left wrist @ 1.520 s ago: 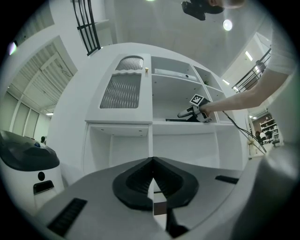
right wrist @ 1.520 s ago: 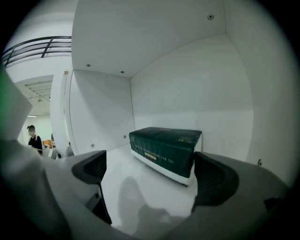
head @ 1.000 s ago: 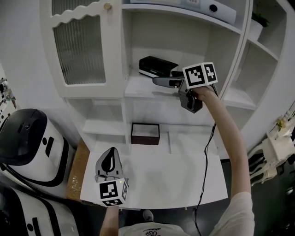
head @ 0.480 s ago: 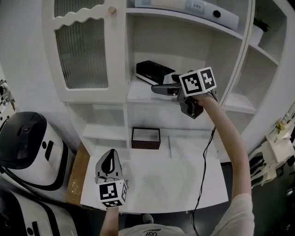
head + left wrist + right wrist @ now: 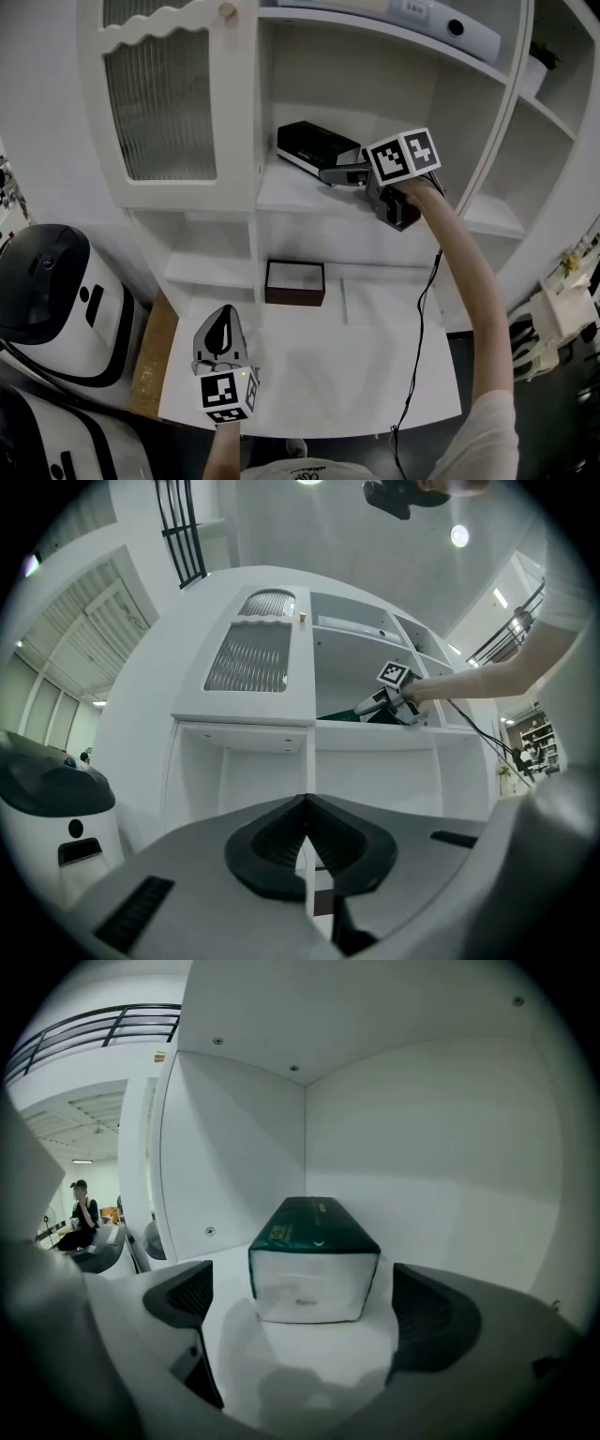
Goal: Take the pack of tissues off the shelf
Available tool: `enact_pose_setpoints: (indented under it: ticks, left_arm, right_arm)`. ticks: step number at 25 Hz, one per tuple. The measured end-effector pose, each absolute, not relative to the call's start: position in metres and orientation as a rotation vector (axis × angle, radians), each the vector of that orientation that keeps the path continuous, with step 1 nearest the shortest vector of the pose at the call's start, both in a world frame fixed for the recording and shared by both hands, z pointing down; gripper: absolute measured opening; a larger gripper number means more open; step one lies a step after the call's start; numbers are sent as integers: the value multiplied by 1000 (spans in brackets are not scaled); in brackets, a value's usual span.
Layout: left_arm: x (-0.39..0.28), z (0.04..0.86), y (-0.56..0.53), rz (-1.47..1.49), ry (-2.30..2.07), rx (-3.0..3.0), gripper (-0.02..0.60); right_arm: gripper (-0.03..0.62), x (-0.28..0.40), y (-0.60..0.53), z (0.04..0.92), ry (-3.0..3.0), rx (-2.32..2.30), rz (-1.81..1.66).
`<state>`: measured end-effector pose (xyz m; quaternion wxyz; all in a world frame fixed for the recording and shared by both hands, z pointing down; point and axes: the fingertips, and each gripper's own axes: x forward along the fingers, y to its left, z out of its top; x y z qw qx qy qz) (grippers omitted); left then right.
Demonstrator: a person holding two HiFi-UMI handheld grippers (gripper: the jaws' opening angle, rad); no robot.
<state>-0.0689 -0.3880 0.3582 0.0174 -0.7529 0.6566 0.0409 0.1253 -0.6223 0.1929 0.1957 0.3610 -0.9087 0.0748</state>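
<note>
White shelving unit (image 5: 253, 202) fills the background; on its open shelf (image 5: 291, 192) lies the pack of tissues (image 5: 314, 1269), a long block with a dark green top and sides and a pale, glossy end facing the right gripper (image 5: 330, 174); that gripper's jaws stand wide apart, gripping nothing, the pack just ahead of their tips, in line with the gap and touching neither pad; the left gripper (image 5: 305, 803) has its jaws pressed together, with nothing between them.
</note>
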Motion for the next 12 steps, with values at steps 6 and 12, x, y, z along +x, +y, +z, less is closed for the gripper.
enact_pose_setpoints:
  ticks: [6,12]
  left_arm:
    - [-72,365,-394,118,2076,-2329,-2]
    - [-75,369,-399,109,2102,-2316,-2]
  right_arm:
    - [591,121,-642,195,-2548,982,256]
    - [591,109,-656,196,-2575,959,311]
